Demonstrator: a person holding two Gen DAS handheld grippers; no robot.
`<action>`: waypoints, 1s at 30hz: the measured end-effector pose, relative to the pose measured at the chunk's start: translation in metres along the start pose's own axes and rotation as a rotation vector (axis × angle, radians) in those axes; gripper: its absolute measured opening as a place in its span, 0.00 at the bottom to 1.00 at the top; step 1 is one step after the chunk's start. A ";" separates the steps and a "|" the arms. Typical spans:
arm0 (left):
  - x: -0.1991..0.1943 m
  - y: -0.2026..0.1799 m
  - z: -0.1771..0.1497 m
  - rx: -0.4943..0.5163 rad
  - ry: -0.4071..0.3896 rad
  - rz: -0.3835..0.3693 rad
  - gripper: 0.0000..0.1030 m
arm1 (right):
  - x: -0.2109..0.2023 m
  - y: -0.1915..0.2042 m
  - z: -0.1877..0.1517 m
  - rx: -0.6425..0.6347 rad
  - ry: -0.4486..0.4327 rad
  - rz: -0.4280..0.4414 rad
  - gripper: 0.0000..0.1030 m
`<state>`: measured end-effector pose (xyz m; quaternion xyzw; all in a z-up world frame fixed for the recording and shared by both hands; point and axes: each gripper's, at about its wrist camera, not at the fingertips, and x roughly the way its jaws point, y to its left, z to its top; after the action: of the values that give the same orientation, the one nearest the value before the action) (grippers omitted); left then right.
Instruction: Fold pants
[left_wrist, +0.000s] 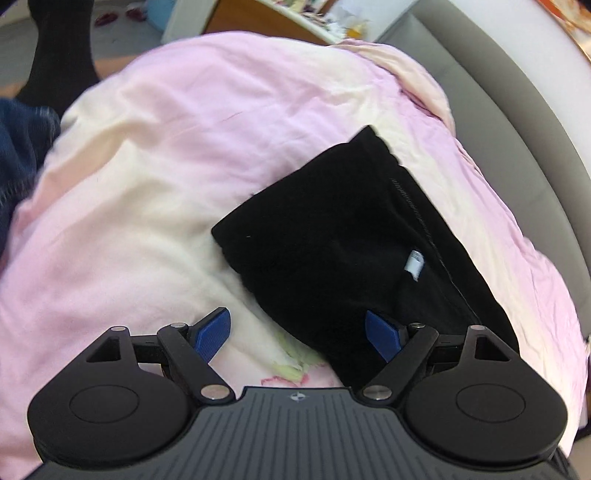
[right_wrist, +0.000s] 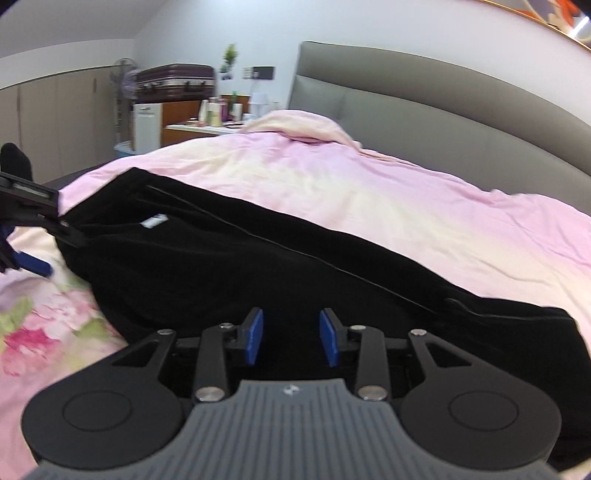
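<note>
While the black pants (left_wrist: 354, 251) lie folded on the pink duvet (left_wrist: 177, 155), filling the centre right of the left wrist view, the left gripper (left_wrist: 298, 334) hangs at the bottom of that frame with its blue pads (left_wrist: 213, 334) spread wide, released and holding nothing. Its right-hand pad sits over the near edge of the dark cloth; whether it touches cannot be told. A white label (left_wrist: 414, 264) shows on the pants near a stitched seam. In the right wrist view the pants (right_wrist: 258, 266) stretch across the middle of the frame from left to lower right, with the label (right_wrist: 153, 220) at upper left. The right gripper (right_wrist: 291, 338) is at bottom centre, its pads parted with a gap between them, released, over the black fabric. The left gripper (right_wrist: 35, 264) appears at the left edge, just beside the pants' end. A grey headboard (right_wrist: 424, 107) rises at upper right, and a dark suitcase (right_wrist: 175, 83) sits at upper left.
</note>
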<state>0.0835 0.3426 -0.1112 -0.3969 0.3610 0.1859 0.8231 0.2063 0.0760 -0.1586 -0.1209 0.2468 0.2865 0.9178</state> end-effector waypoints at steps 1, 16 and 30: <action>0.006 0.004 0.001 -0.030 0.005 -0.022 0.95 | 0.004 0.011 0.004 -0.007 -0.003 0.014 0.31; 0.041 0.032 0.012 -0.316 -0.098 -0.240 0.82 | 0.079 0.091 -0.006 -0.064 0.168 0.074 0.29; -0.013 -0.028 -0.011 0.020 -0.344 -0.139 0.47 | 0.047 0.065 -0.009 0.092 0.102 0.139 0.29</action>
<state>0.0865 0.3170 -0.0919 -0.3752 0.1884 0.1901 0.8875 0.1982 0.1465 -0.1959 -0.0757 0.3140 0.3311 0.8866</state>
